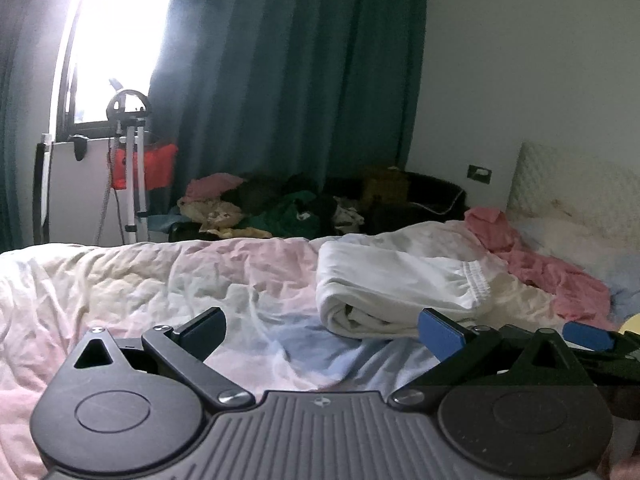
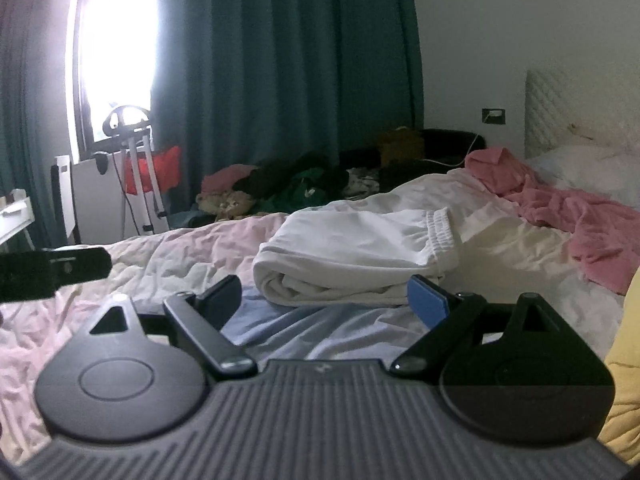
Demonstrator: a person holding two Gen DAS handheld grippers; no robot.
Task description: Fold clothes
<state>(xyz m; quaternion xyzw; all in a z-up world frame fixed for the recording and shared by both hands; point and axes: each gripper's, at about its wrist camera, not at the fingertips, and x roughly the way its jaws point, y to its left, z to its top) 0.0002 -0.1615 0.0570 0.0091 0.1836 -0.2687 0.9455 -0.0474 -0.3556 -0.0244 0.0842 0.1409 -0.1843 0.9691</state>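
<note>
One white garment point(image 2: 352, 256) lay folded on the bed point(image 2: 160, 252); left claw point(image 1: 320, 332) and right claw point(image 2: 328, 300) hung apart, empty. The pink garment point(image 2: 572, 216) near the headboard looked unfolded, likely next.

Daylight comes from the window point(image 1: 116, 36) at far left, blown out to pure white in both views, with glare bleeding onto the curtain point(image 1: 288, 92) beside it. The rest of the room is dim and bluish. The bed point(image 1: 140, 280) is softly lit, with faint shadows in its creases. Fisheye distortion bends the edges and darkens the corners. Far things look soft and grainy.
</note>
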